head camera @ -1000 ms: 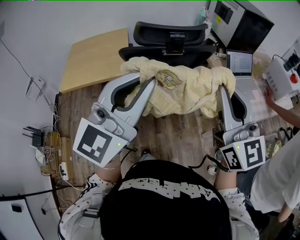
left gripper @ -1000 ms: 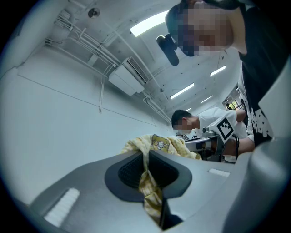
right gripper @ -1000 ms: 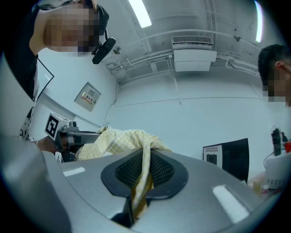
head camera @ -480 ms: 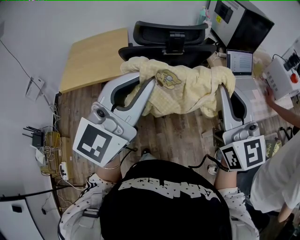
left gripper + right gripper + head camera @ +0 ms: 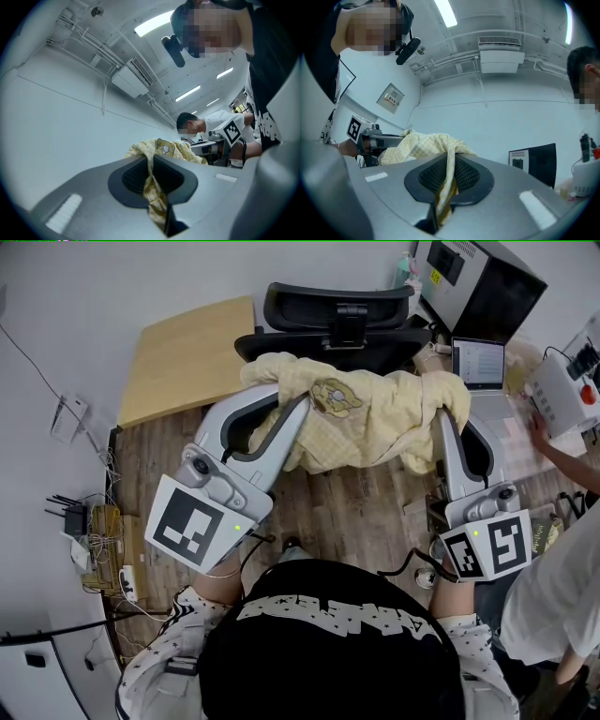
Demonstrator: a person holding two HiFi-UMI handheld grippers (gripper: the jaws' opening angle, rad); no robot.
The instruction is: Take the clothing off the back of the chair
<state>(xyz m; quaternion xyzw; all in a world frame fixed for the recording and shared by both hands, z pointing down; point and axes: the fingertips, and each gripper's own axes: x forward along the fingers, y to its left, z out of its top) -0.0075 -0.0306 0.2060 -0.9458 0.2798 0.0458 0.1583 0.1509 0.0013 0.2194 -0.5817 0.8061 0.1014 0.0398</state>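
Note:
A pale yellow checked garment point(image 5: 361, 418) with a cartoon patch hangs stretched between my two grippers, just in front of the black office chair point(image 5: 339, 320). My left gripper point(image 5: 286, 395) is shut on the garment's left end; in the left gripper view the yellow cloth point(image 5: 154, 187) is pinched between the black pads. My right gripper point(image 5: 439, 399) is shut on the garment's right end, and the right gripper view shows the same cloth point(image 5: 447, 180) clamped between its pads. The garment looks lifted clear of the chair back, though its far edge lies close to it.
A light wooden table point(image 5: 187, 357) stands to the left of the chair. A laptop point(image 5: 479, 367) and a dark monitor point(image 5: 478, 282) sit on a desk at the right, where another person's arm point(image 5: 562, 460) reaches in. Cables and a power strip point(image 5: 103, 549) lie on the wooden floor at the left.

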